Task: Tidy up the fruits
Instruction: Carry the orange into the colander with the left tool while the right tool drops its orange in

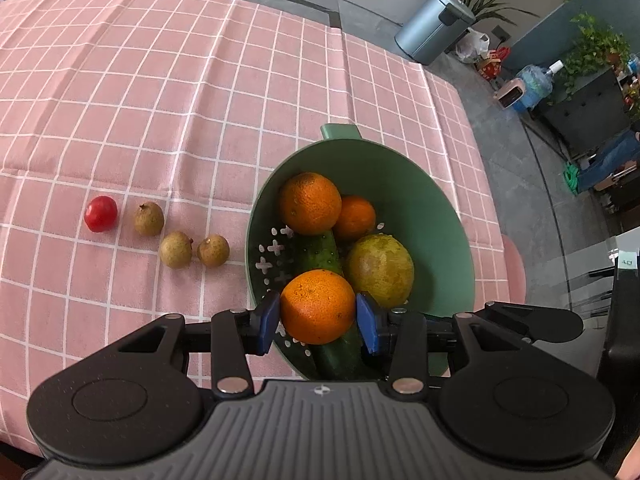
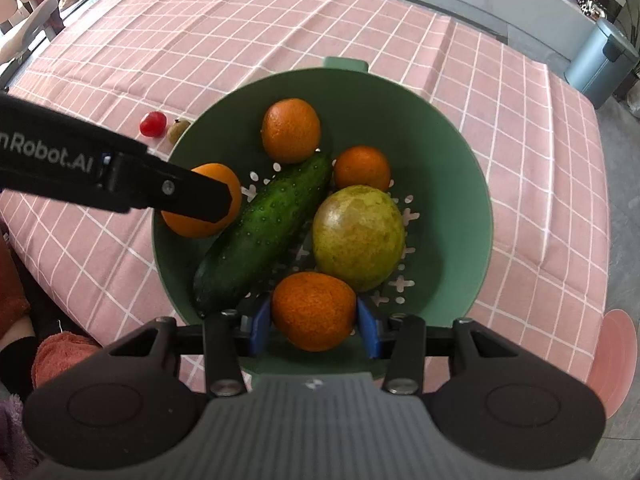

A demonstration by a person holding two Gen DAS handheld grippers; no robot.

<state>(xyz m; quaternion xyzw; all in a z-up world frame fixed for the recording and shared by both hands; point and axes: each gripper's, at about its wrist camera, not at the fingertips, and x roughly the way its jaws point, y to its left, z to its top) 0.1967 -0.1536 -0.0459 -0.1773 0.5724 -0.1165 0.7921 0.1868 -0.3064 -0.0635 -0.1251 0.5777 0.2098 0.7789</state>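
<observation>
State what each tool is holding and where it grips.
Left tool clamps an orange across its widest part; right tool clamps another orange likewise, both over the green colander.

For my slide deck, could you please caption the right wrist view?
Right hand-held gripper holding an orange over a green colander containing a cucumber.

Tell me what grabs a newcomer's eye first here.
Each gripper is shut on an orange over the green colander: the left gripper on one orange, the right gripper on another. A cucumber lies slantwise inside it. Beside it on the pink cloth sit a tomato and three longans.
</observation>
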